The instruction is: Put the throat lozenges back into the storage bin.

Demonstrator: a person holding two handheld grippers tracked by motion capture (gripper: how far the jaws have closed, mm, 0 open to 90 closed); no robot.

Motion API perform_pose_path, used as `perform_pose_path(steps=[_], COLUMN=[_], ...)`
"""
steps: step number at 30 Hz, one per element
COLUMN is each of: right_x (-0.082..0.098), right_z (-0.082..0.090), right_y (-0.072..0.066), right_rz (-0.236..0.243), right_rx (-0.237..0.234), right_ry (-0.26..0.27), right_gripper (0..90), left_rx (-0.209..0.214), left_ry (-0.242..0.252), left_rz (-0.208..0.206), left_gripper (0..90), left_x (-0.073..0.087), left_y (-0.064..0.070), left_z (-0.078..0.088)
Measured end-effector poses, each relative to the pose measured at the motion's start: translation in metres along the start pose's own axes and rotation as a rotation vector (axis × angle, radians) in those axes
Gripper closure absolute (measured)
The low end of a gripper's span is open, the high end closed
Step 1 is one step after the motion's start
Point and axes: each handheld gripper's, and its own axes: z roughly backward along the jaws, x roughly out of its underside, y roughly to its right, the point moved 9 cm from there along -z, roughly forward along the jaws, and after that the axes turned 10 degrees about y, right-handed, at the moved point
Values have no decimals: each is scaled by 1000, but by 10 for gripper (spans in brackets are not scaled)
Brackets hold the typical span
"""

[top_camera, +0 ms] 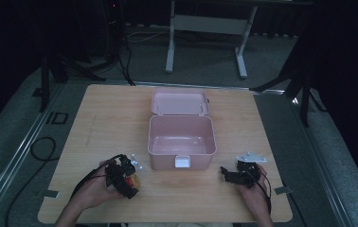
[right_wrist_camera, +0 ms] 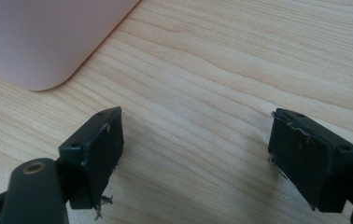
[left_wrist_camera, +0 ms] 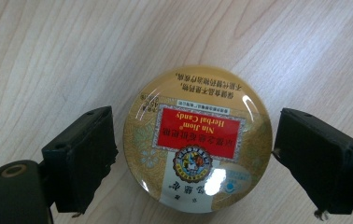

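the left gripper (left_wrist_camera: 193,149) was spread around a round candy tin (left_wrist_camera: 197,140) lying flat on the table (top_camera: 101,123), jaws just beside its rim, contact unclear. the right gripper (right_wrist_camera: 195,158) was released over bare wood near the open pink box (top_camera: 182,135).

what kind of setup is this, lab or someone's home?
Looks like a lab recording rig, not a home: a lone wooden table on grey carpet, dark curtains around, tripod legs and floor cables, plus an adjustable desk frame behind.
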Motion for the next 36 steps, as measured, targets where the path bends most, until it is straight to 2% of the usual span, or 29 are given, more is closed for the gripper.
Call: perform_pose_path(steps=[10, 16, 20, 29, 36], right_x=[0, 0, 0, 0, 0], right_z=[0, 0, 0, 0, 0], right_y=[0, 0, 0, 0, 0], right_rz=[0, 0, 0, 0, 0], right_rx=[0, 0, 0, 0, 0], right_ry=[0, 0, 0, 0, 0], right_gripper=[179, 179, 179, 179, 179], left_rx=[12, 2, 3, -3, -14], left_ry=[-46, -73, -78, -97, -91], left_rz=[-35, -48, -48, -51, -59], left_gripper=[153, 164, 196, 200, 208], left_x=[0, 2, 2, 2, 1], left_y=[2, 0, 0, -2, -3], left_z=[-1, -3, -2, -2, 1])
